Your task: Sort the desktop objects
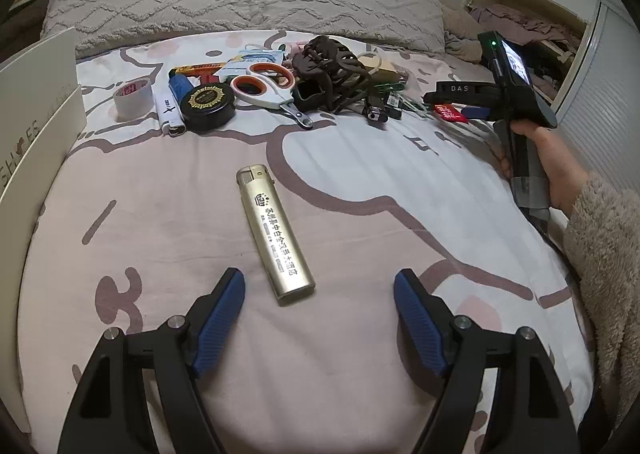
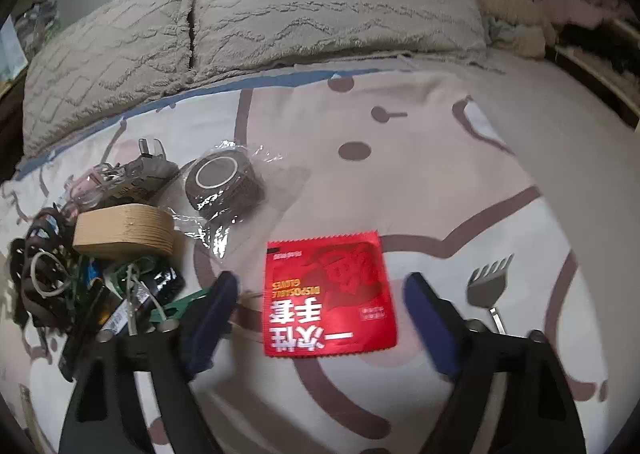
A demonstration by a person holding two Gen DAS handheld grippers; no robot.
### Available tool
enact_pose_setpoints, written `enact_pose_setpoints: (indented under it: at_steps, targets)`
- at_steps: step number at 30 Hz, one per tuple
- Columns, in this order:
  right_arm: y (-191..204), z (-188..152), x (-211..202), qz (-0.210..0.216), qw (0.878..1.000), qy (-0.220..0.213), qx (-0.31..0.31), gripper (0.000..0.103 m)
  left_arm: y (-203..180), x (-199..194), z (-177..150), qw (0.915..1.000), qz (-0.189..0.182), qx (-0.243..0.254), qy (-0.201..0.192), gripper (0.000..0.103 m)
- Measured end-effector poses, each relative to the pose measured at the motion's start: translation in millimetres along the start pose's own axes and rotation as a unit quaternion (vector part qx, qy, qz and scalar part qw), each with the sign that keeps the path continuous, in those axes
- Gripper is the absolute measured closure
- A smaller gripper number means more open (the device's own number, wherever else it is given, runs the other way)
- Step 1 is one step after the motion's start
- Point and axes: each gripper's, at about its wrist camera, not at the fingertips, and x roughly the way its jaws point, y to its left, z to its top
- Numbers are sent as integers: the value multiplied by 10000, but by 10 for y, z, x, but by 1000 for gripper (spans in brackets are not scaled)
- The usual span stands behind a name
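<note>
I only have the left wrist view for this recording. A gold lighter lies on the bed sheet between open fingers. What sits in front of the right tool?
Observer: A flat red foil packet of disposable gloves lies on the sheet, between the right tool's open fingers and untouched.
Operator: Anything to its right?
Observer: A small metal fork, tines pointing toward the pillows.
Operator: And to the left of the packet?
Observer: A dark brown tape roll in clear wrap, beside a tan ridged block.
</note>
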Motion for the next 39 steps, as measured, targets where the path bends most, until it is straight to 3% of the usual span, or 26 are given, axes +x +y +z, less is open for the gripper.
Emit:
enact_pose_setpoints:
  at_steps: [2, 10, 20, 30, 39]
  targets:
    - [-19, -7, -10, -5, 10000, -12, 50, 38, -3, 2, 4, 10000, 28, 32, 4, 25]
    - [57, -95, -33, -142, 9997, -17, -204, 40, -2, 14, 6, 10000, 59, 71, 6, 24]
    - [-7, -348, -294, 35, 9996, -144, -256, 52, 2, 14, 7, 9999, 75, 82, 0, 24]
    - [172, -738, -632, 307, 9975, -161, -615, 53, 6, 11, 2, 10000, 26, 26, -6, 24]
    - [565, -1075, -910, 598, 9933, -120, -980, 53, 1, 10, 3, 10000, 48, 41, -7, 24]
